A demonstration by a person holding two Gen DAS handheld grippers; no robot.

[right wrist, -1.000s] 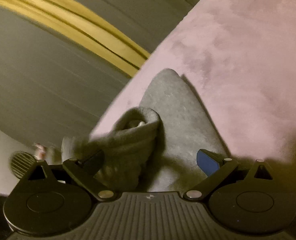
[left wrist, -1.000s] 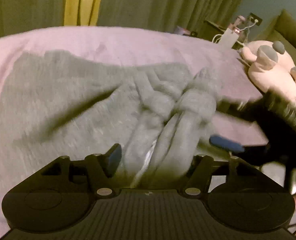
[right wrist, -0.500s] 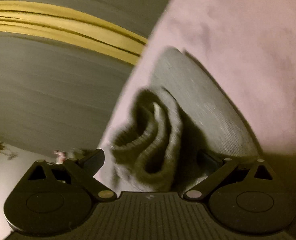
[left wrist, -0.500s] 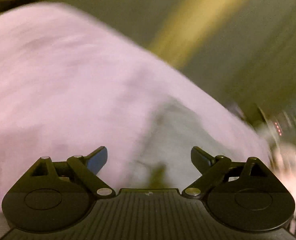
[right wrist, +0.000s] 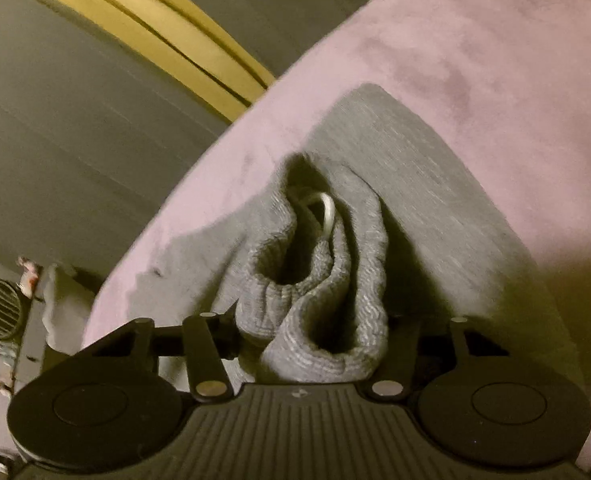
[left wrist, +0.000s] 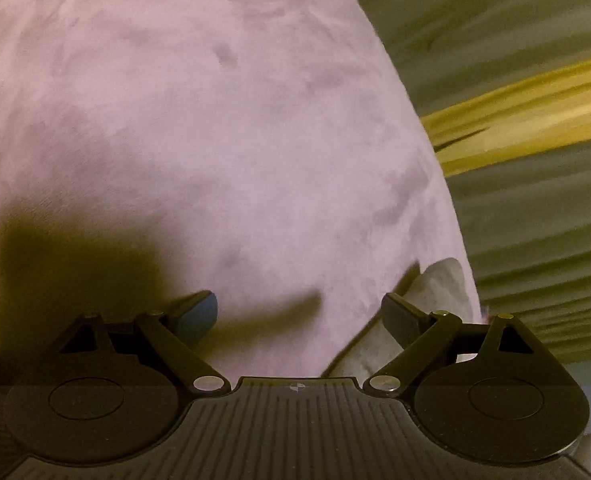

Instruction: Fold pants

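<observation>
Grey knit pants sit bunched near the edge of the pink blanket, so I'd call this early to midway: the ribbed waistband end is gathered double, but no neat stack shows yet and the flat part needs squaring. Right gripper has just been closing and its jaws now pinch that ribbed bundle, drawstring loop poking out. Left gripper stands wide with nothing between its jaws, over bare blanket. Only the left view catches a pale corner of fabric by its right finger; only the right view shows the actual grip.
</observation>
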